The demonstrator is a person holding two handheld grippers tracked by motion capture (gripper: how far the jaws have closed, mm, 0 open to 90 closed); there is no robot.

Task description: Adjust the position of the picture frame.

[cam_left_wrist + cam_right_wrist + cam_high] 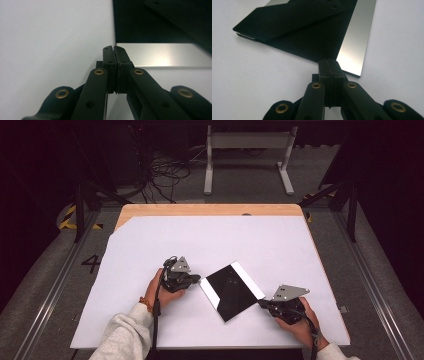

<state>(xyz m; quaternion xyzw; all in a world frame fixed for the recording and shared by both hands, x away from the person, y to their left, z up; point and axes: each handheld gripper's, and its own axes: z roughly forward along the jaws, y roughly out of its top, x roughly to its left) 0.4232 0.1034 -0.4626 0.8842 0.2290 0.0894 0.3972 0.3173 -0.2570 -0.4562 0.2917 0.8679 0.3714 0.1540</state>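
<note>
The left gripper (115, 50) has its jaws pressed together with nothing between them; its tip sits at the near-left corner of the panel (231, 291), at the edge of the left silver strip (165, 55). The right gripper (332, 63) is likewise closed and empty, its tip touching or just beside the panel's right corner, where the dark face meets the right silver strip (358, 37).

The panel lies flat on the white sheet (150, 245), near the table's front edge, turned diagonally. It sits between the two grippers: to the right of the left gripper, to the left of the right one. Both stand equally near. Its silver strips run front-left to back-right. Any push from either tip would likely rotate or slide it.
</note>
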